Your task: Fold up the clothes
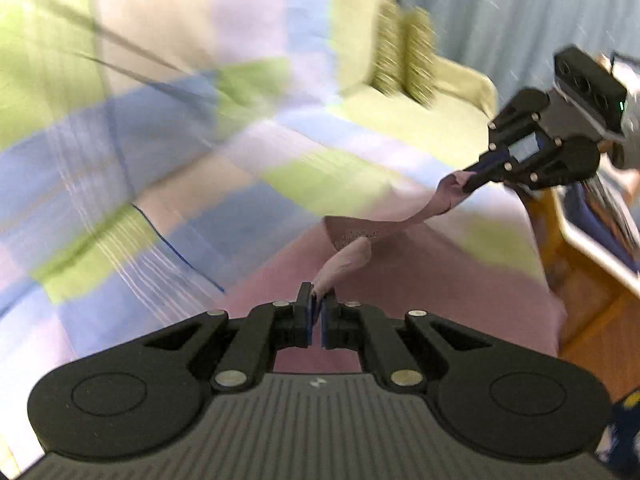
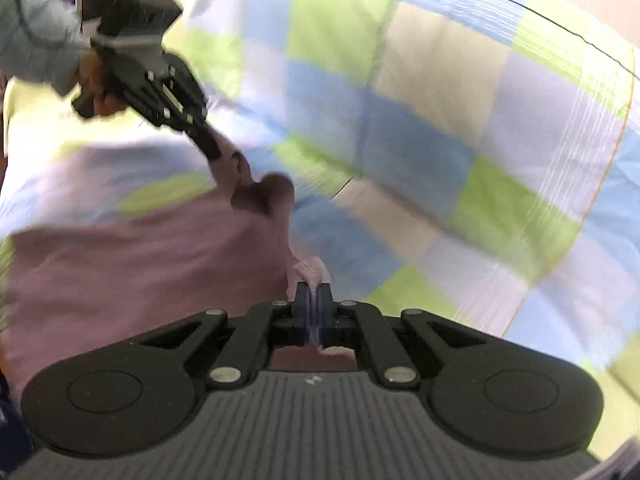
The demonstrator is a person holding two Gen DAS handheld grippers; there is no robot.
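Observation:
A pink garment (image 1: pixel 420 276) lies on the checked bedspread, its upper edge lifted and stretched between both grippers. In the left wrist view my left gripper (image 1: pixel 317 300) is shut on a bunched corner of that edge. Further right, my right gripper (image 1: pixel 470 186) pinches the other corner, and a twisted band of cloth runs between them. The right wrist view shows my right gripper (image 2: pixel 314 292) shut on a pale pink fold, with the garment (image 2: pixel 140 276) spreading to the left. My left gripper (image 2: pixel 214 154), held by a hand, grips the cloth at upper left.
A quilt (image 2: pixel 420 128) checked in blue, green, lilac and beige covers the bed. Green striped pillows (image 1: pixel 404 56) lean at the far end before a grey-blue curtain (image 1: pixel 500 8). Wooden furniture (image 1: pixel 584 292) stands by the bed's right edge. Both views are motion-blurred.

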